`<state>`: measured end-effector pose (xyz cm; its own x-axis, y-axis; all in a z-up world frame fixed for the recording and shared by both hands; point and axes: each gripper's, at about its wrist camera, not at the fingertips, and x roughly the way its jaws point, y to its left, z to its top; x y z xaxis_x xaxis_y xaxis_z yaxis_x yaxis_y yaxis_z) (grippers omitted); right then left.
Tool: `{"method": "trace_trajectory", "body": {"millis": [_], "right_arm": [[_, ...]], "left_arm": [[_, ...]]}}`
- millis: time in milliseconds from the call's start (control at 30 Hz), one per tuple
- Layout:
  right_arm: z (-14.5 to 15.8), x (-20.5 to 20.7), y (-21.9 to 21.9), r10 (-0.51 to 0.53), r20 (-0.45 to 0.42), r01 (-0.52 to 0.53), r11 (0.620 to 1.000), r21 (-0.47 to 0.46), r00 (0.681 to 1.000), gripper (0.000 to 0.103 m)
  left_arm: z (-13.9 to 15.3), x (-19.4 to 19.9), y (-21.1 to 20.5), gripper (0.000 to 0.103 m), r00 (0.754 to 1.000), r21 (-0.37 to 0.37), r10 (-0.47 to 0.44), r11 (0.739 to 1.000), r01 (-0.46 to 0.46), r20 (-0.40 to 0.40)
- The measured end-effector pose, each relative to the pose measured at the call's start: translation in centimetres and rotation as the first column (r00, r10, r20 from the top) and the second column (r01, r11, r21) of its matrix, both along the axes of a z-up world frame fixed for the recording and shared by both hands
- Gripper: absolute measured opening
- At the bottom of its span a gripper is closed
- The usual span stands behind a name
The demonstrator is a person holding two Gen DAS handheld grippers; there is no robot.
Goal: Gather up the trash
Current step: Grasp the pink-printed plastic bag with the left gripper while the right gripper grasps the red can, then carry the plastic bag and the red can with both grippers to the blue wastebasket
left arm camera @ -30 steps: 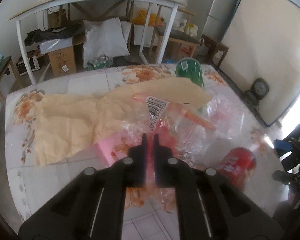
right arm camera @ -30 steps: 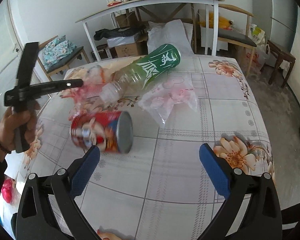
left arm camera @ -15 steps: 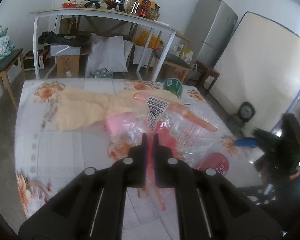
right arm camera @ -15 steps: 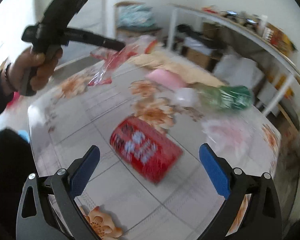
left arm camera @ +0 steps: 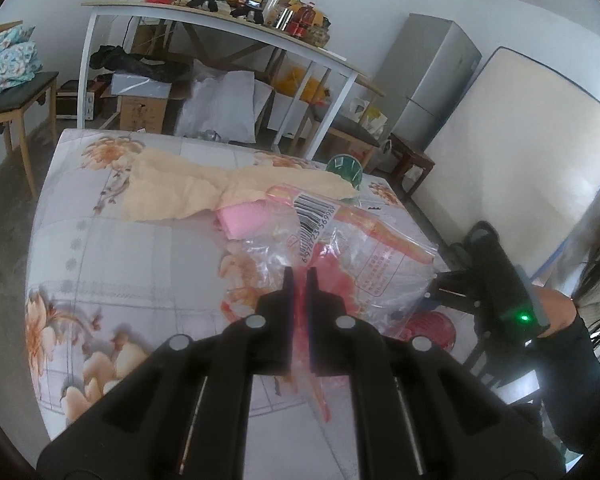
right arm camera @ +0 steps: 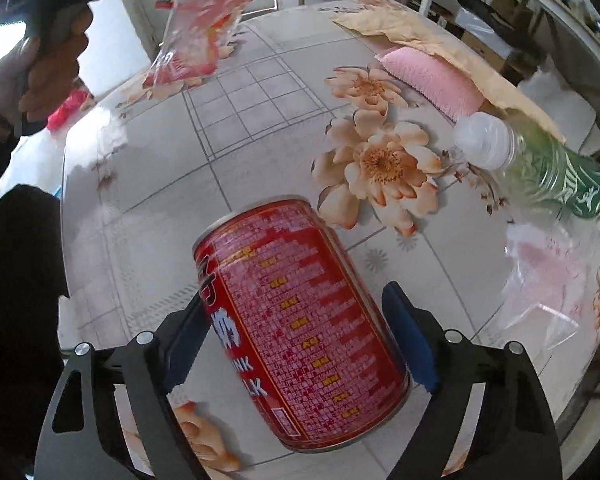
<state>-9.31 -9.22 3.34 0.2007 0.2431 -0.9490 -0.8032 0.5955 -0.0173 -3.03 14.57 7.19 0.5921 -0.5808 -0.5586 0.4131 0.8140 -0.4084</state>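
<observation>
Jaws of down-tilted right gripper (right arm camera: 300,340) closing around red can (right arm camera: 300,320)

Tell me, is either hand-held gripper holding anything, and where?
Left hand-held gripper pinches the clear red-printed plastic wrapper at its near edge. Right hand-held gripper is closing around the red can, not yet gripping.

Red can (right arm camera: 300,320); green bottle (right arm camera: 556,176); floral table (right arm camera: 260,120)
</observation>
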Motion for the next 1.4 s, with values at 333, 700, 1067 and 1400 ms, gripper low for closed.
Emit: {"method": "trace_trajectory", "body": {"millis": [333, 700, 1067, 1400], "right_arm": [[0.4, -3.0, 1.8, -0.089, 0.144, 0.087, 0.996, 0.018, 0.986, 0.071], [4.5, -6.6, 8.4, -0.047, 0.231, 0.028, 0.996, 0.085, 0.972, 0.066], [4.9, -9.0, 15.0, 0.047, 0.226, -0.073, 0.991, 0.110, 0.973, 0.066], [6.7, -16.8, 24.9, 0.233, 0.225, -0.274, 0.947, 0.168, 0.946, 0.066]], "left_arm": [[0.9, -4.4, 2.1, 0.004, 1.000, -0.011, 0.022, 1.000, -0.021, 0.015], [2.5, -19.3, 13.5, 0.004, 0.968, 0.039, 0.250, 0.967, -0.252, 0.034], [-5.2, -36.6, 27.3, 0.004, 0.778, 0.186, 0.612, 0.789, -0.586, -0.145], [-23.2, -43.6, 31.2, 0.006, 0.531, 0.386, 0.730, 0.680, -0.623, -0.430]]}}
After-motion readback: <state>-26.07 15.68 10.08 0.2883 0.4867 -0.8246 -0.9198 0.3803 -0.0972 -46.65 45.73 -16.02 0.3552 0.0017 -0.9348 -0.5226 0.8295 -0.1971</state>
